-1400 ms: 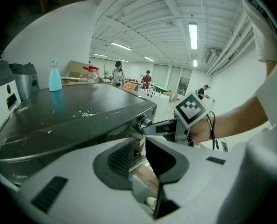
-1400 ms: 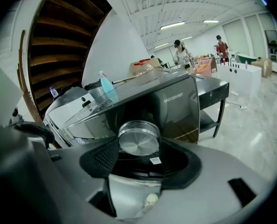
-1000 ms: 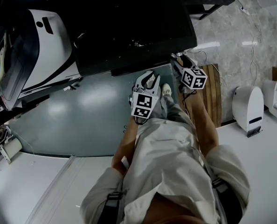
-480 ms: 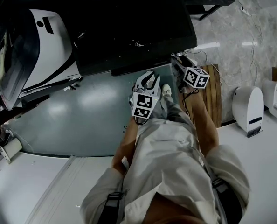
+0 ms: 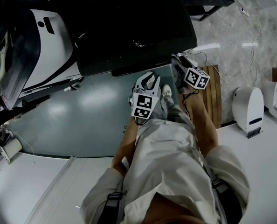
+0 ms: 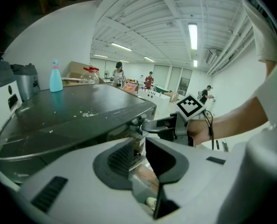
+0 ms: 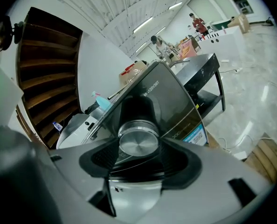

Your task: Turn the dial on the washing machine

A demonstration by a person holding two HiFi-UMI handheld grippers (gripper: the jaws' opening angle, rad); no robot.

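Right tool (image 7: 138, 148) is clenched on the dial (image 7: 138, 136). The silver knob sits square between both jaws, with the pads against its sides as far as I can read it. The dial is on the washer's (image 5: 129, 27) dark front panel, up near the top edge towards the right-hand corner. In the head view it's hidden under the lip of the top, and only the tool's nose reaches in there. Very little has changed over the last second. The right marker cube (image 5: 196, 78) shifted a touch and its pattern looks slightly rotated against a second ago, then barely anything in the last half second. I read that as a small wrist twist, so the turn is probably just starting or under way, not finished. I can't see a pointer or mark on the dial to say how far it has gone. Left tool (image 6: 139, 146) hasn't moved at all. It hangs in front of the washer, just beside the right one, released, jaws a little apart with nothing between them. Arms and body are in the same place. Next I'd keep the grip and roll the wrist on, watching that the pads don't slip on the smooth metal.
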